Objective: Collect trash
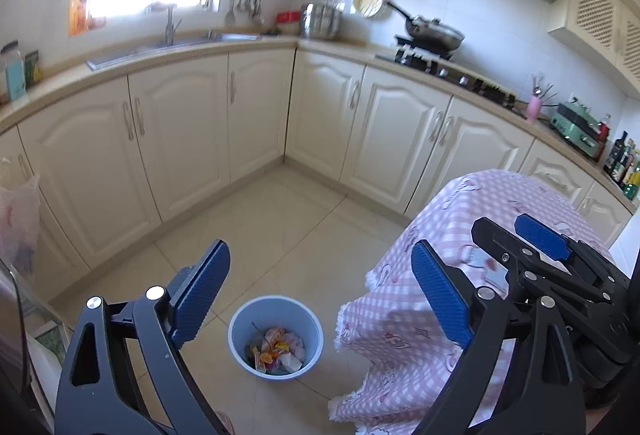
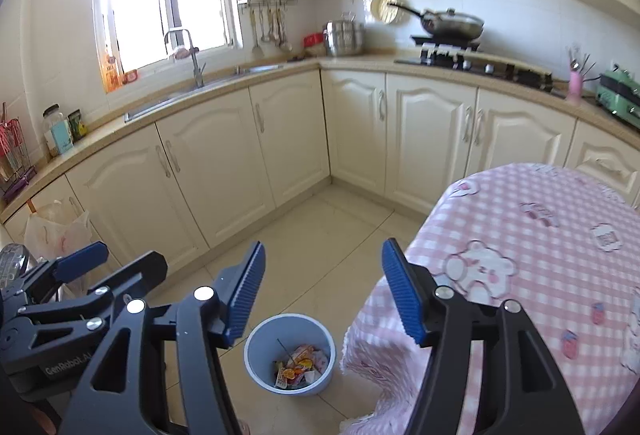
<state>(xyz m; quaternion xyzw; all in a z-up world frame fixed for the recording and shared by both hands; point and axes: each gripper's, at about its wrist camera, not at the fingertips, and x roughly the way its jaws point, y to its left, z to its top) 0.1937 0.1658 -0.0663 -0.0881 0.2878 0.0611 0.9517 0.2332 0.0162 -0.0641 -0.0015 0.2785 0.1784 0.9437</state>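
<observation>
Looking down from above the floor, we see our left gripper [image 1: 320, 291] spread wide with nothing between its blue pads [image 1: 202, 293]; our right gripper [image 2: 323, 293] is likewise parted and empty, its pads [image 2: 402, 297] ribbed and bare; in the left view the right gripper [image 1: 544, 239] shows at the right edge, over the table, and in the right view the left gripper [image 2: 82, 267] shows at the left edge. We find the bin [image 1: 276, 339], pale blue and round, standing upright on the tiled floor [image 1: 256, 219] just beside the hanging edge of the pink checked cloth [image 1: 404, 319]; in the right view the bin [image 2: 290, 353] sits low between the two fingers, well below them; inside it lies the trash [image 1: 276, 353], a heap of orange, white and pink wrappers, with a thin dark stick leaning among them; the same trash [image 2: 300, 365] shows in the right view. We see the table [image 2: 540, 247] draped in that cloth, printed with bears, to the right of the bin; cream cabinets [image 2: 224, 155] run along the walls behind, with a sink [image 2: 224, 81] under the window and a pan [image 2: 452, 23] on the stove; a plastic bag [image 2: 56, 231] hangs at the far left.
</observation>
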